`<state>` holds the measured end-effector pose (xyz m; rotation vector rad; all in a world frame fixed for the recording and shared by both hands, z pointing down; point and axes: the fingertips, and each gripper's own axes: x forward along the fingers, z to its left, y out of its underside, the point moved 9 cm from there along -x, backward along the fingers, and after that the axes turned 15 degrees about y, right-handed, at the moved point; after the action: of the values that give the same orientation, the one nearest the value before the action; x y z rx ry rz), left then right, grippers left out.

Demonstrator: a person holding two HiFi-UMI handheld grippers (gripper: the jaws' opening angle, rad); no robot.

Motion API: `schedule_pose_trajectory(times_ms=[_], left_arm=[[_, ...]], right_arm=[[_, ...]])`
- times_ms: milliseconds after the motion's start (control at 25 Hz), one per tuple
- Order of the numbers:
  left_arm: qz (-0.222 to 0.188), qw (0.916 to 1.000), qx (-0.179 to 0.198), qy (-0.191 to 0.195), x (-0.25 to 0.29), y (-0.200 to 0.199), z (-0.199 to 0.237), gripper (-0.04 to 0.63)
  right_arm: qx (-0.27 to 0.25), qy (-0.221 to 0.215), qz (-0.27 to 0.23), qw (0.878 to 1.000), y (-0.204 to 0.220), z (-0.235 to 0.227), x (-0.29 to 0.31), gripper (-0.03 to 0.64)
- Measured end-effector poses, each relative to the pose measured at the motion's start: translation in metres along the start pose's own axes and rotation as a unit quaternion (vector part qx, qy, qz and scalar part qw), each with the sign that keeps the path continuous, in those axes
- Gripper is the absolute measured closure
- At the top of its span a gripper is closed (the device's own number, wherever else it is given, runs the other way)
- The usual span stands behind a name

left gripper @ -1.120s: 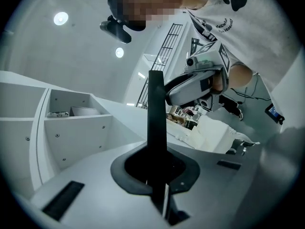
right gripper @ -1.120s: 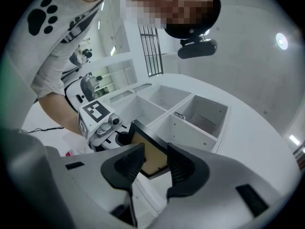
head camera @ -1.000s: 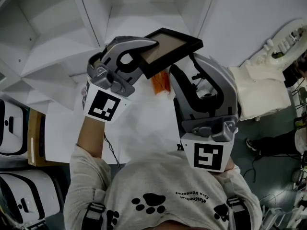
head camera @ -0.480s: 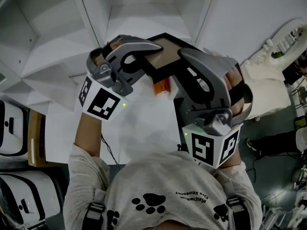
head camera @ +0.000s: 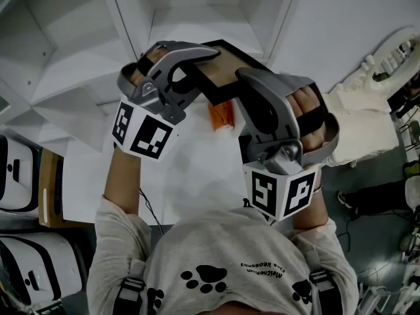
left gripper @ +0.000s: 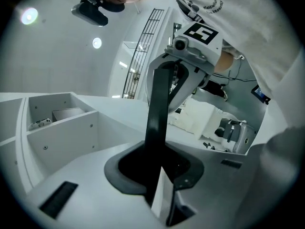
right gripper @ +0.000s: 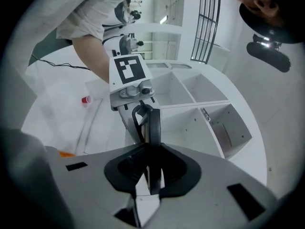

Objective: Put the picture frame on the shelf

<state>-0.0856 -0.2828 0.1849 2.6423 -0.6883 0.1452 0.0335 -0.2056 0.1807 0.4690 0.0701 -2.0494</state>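
A black picture frame [head camera: 226, 67] with a tan face is held up in front of the white shelf [head camera: 197, 18], with a gripper at each end. My left gripper [head camera: 205, 61] sits at the frame's left corner; its jaws have just been opening and now stand loose around the frame's edge [left gripper: 159, 109]. My right gripper [head camera: 248, 84] has just been closing over the frame's right side, and its pads are on the frame [right gripper: 153, 128]. Each gripper view shows the frame edge-on, running straight out from between the jaws.
Open white shelf compartments [right gripper: 209, 113] lie just past the frame. An orange object [head camera: 220, 115] lies on the white surface below my hands, and a small red cup [right gripper: 86, 99] stands farther off. White equipment [head camera: 367, 110] is at the right and white cases [head camera: 16, 169] at the left.
The right gripper came in from below and right of the frame, rolled, and closed onto the frame's right side. The left gripper stayed at the left corner and tilted slightly.
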Motion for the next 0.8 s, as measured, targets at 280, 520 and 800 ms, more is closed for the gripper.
schedule_pose_trajectory(times_ms=[280, 520, 800], left_arm=[[0.043, 0.9986, -0.024, -0.021, 0.004, 0.004, 0.006, 0.445], [0.029, 0.9965, -0.073, -0.028, -0.008, 0.002, 0.002, 0.436], [0.057, 0.9898, -0.112, -0.067, -0.031, 0.000, -0.016, 0.436]], right_arm=[[0.007, -0.006, 0.048, 0.999, -0.001, 0.007, 0.014, 0.529], [-0.005, -0.005, 0.080, 0.997, 0.003, 0.016, 0.029, 0.531], [-0.023, -0.010, 0.090, 0.996, 0.003, 0.031, 0.048, 0.531]])
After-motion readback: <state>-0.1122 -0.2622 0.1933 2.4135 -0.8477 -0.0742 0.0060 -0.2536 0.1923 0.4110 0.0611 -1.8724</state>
